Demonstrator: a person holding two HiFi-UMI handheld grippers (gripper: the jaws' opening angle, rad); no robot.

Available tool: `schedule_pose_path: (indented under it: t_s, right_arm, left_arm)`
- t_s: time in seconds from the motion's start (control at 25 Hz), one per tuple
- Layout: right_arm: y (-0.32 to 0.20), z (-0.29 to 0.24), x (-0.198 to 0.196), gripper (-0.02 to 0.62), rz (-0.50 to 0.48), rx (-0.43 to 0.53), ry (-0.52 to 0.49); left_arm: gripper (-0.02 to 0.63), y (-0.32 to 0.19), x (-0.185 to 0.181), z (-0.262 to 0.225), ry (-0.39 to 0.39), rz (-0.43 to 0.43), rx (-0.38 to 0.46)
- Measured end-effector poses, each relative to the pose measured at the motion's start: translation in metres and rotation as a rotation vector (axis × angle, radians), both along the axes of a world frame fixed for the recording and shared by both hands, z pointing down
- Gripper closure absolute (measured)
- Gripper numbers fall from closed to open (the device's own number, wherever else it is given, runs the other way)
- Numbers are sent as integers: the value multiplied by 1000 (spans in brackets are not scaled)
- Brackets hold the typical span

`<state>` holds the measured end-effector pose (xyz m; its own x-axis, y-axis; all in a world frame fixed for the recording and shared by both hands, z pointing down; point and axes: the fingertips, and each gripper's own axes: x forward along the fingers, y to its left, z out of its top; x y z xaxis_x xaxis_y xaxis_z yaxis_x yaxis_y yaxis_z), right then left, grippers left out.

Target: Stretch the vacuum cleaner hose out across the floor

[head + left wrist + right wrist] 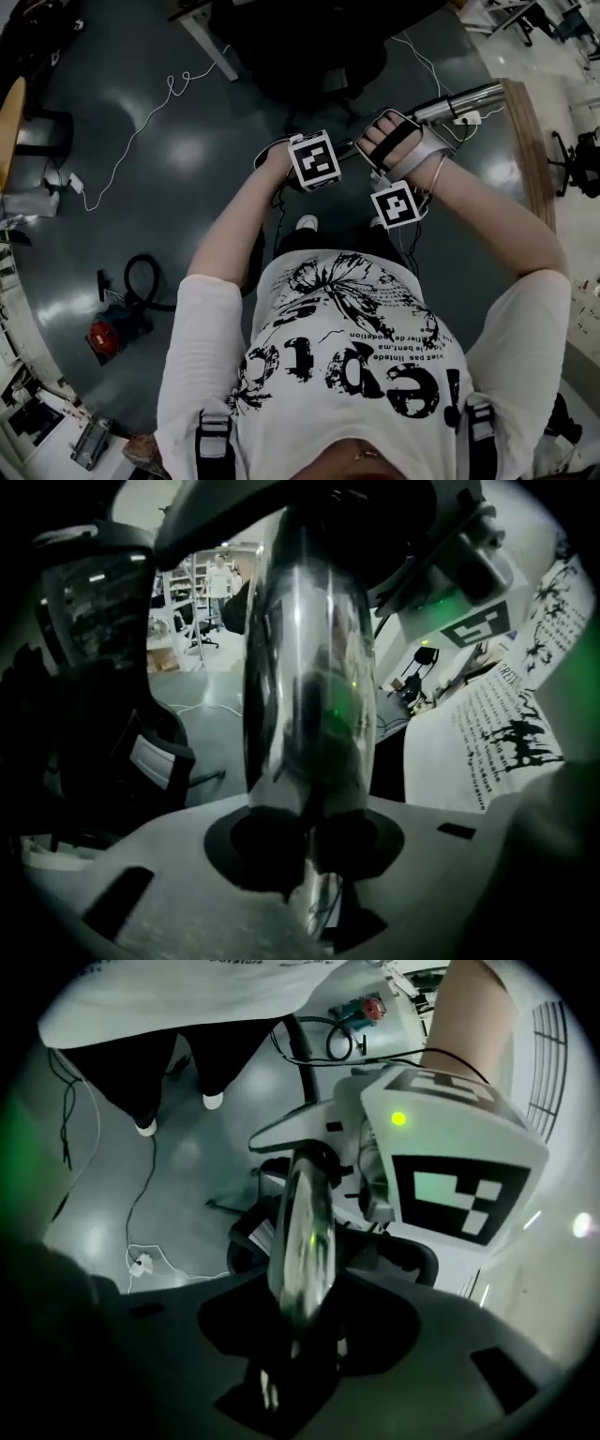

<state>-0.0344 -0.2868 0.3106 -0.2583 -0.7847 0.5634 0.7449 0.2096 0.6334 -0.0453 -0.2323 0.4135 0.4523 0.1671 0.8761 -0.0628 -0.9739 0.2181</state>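
The red vacuum cleaner (105, 334) sits on the dark floor at the lower left of the head view, its black hose (141, 279) curled in a loop beside it. Both hands hold a chrome vacuum tube (461, 100) at chest height; it runs off to the upper right. In the left gripper view the tube (309, 686) fills the middle, and my left gripper (305, 841) is shut on it. In the right gripper view the same tube (305, 1227) lies between the jaws of my right gripper (300, 1330), which stands open around it. The left gripper's marker cube (459, 1185) is close by.
A white cable (169, 89) snakes over the floor to a plug (75, 184) at the left. A black office chair (309, 56) stands straight ahead. A wooden board (531, 150) lies at the right and a round wooden table edge (9, 112) at the far left.
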Motion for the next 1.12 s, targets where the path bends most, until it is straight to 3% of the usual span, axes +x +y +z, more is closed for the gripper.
schedule_pose_path:
  t_s: [0.16, 0.28, 0.36, 0.44, 0.56, 0.68, 0.8, 0.88, 1.04, 1.12]
  right_arm:
    - [-2, 8, 58, 445, 10, 2, 54]
    - [16, 14, 100, 497, 83, -109, 38]
    - [34, 18, 123, 500, 135, -191, 57]
    - [45, 19, 145, 502, 161, -224, 107]
    - [53, 29, 176, 502, 241, -302, 192]
    - [58, 45, 200, 502, 327, -401, 246]
    - [67, 52, 214, 502, 389, -476, 279]
    - [74, 54, 217, 502, 430, -514, 299]
    - [91, 64, 234, 502, 546, -606, 360]
    - [104, 70, 251, 502, 626, -703, 384]
  left_arm:
    - [500, 37, 53, -8, 74, 55, -200]
    - [500, 67, 90, -20, 141, 97, -333]
    - [500, 86, 110, -22, 144, 117, -379]
    - [500, 98, 132, -22, 158, 108, -371]
    - [500, 91, 168, -18, 306, -48, -266]
    - [401, 68, 185, -20, 503, -302, -118]
    - [370, 59, 186, -23, 586, -442, 72]
    - [356, 60, 183, -18, 557, -479, 188]
    - [261, 63, 160, 7, 333, -512, 449]
    - [232, 67, 162, 10, 312, -551, 496]
